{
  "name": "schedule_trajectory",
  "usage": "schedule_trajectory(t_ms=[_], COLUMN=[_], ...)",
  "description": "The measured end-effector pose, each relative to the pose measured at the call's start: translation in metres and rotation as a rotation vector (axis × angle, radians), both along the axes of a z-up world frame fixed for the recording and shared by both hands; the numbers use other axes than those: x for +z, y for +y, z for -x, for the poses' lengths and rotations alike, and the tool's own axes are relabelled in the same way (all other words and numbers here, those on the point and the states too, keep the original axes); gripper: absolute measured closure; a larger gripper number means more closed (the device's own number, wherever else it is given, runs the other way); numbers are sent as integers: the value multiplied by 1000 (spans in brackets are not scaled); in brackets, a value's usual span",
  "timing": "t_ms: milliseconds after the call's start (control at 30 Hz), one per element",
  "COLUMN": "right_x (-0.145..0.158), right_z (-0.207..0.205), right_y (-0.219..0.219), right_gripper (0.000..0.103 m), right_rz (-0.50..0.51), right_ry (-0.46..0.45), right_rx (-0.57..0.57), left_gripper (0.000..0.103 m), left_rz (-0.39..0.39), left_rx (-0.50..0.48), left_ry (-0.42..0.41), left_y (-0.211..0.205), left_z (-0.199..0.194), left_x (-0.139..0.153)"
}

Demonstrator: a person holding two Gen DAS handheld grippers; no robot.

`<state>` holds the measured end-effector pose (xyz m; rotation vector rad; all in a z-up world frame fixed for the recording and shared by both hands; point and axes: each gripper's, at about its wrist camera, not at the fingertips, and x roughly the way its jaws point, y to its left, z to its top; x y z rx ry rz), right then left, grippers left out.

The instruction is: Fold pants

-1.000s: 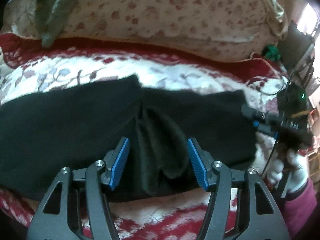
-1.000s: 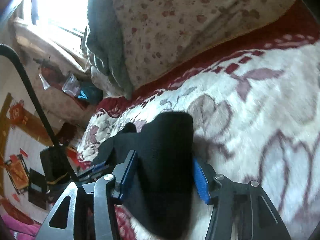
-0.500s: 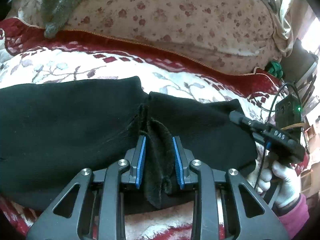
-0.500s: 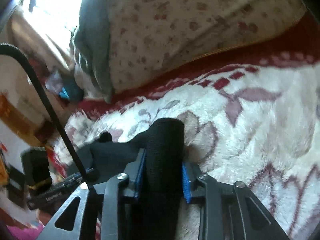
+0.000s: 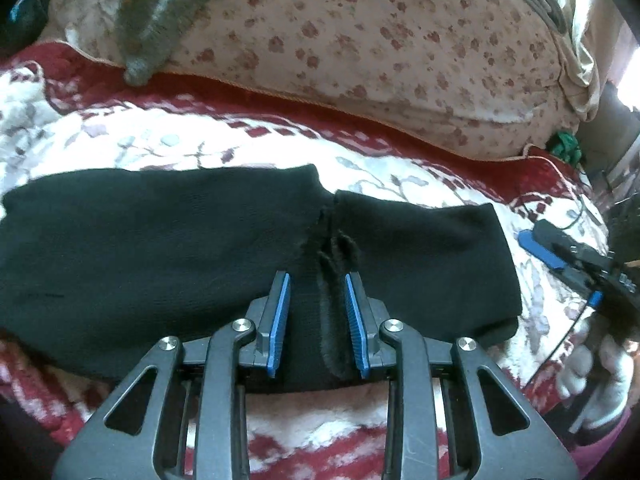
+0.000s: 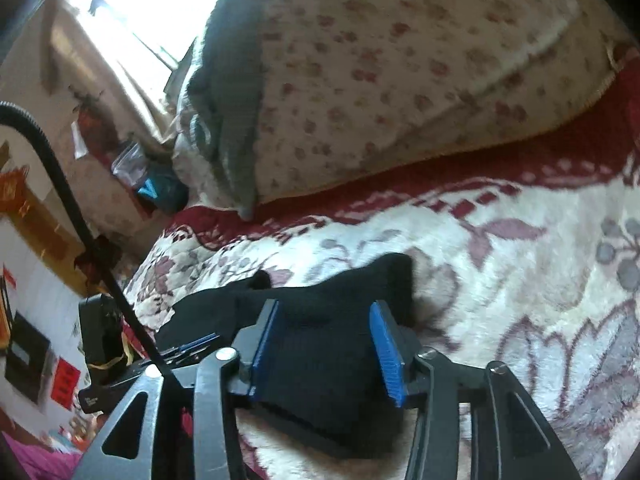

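Note:
Black pants lie flat across a red and white floral blanket, folded lengthwise. My left gripper is open; its blue pads straddle a bunched ridge of fabric at the pants' near middle edge. My right gripper is open over the right end of the pants, blue pads either side of the cloth. It also shows in the left wrist view, apart from the pants' right end, held by a white-gloved hand.
A floral quilt pile with a grey garment draped on it lies behind the pants. Green item at the far right. A black cable and clutter stand at the bed's left end.
Both grippers were shut on the pants half a second ago and have opened. The pants now lie flat, the bunched ridge lower. The right gripper has drawn back from the cloth's end.

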<state>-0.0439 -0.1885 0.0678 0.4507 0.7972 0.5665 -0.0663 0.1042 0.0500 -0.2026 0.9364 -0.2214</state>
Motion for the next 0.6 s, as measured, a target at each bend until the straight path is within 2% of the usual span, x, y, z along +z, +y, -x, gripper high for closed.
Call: schedule_trajectory(t_ms=[133,600], right_x=[9,12], right_z=[4,3], right_y=[23,109], right_gripper=[54,53], right_rz=[3,54], right_ry=[-23,-29], right_rx=[55,244], left_gripper=[77,77], left_rz=[-11,-21], left_rx=[37,216], left_ry=[-13,-12], left_y=[14,78], left_z=[6,27], left_x=[7,10])
